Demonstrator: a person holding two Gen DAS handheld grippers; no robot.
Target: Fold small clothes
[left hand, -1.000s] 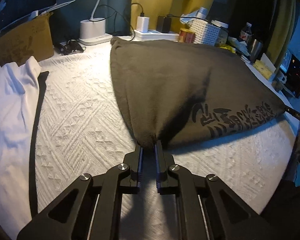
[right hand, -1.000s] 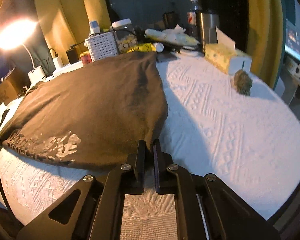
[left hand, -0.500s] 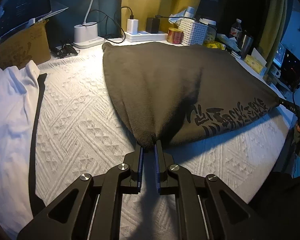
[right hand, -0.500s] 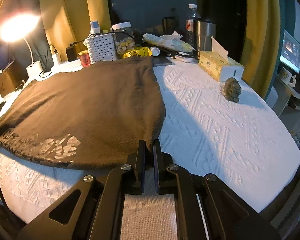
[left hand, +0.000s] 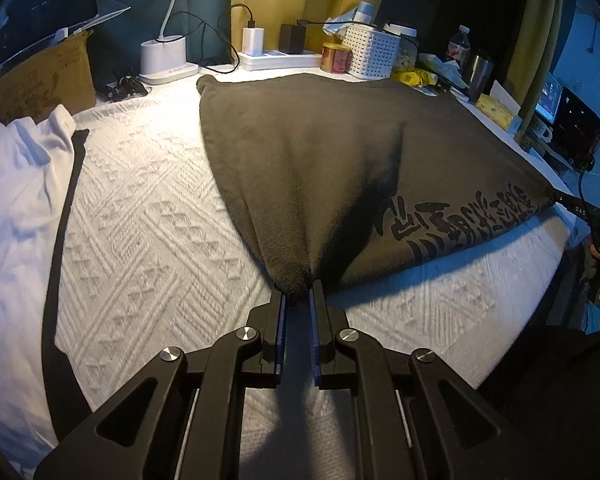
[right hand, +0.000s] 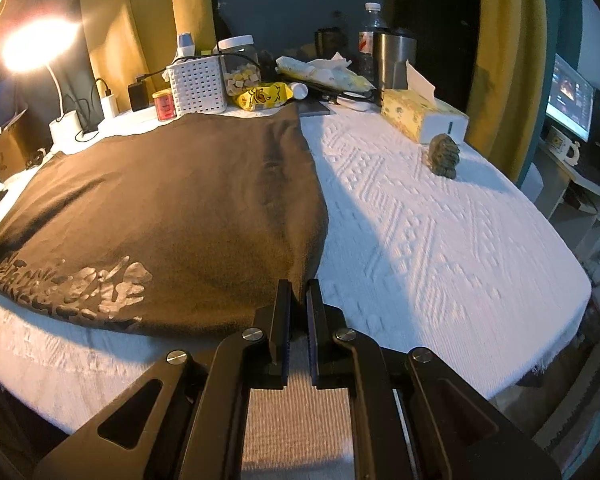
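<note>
A dark brown T-shirt [left hand: 320, 152] with black printed lettering lies stretched over the white textured tablecloth [left hand: 148, 232]. My left gripper [left hand: 298, 292] is shut on its near left corner, the cloth bunched between the pads. In the right wrist view the same T-shirt [right hand: 172, 208] spreads to the left, and my right gripper [right hand: 299, 292] is shut on its near right corner. The near edge hangs taut between the two grippers, lifted a little off the cloth. The right gripper's tip [left hand: 568, 200] shows at the shirt's far corner in the left wrist view.
A white garment [left hand: 16, 200] with a black strap lies at the left. Along the back stand a lamp base [left hand: 164, 60], power strip, white basket [right hand: 198, 88], jar, steel tumbler [right hand: 392, 60] and tissue box [right hand: 420, 118]. A small brown figurine [right hand: 444, 156] sits on the right.
Both grippers have drawn back toward the near table edge with the shirt's corners, pulling the shirt along; more of the table's far side and back clutter shows.
</note>
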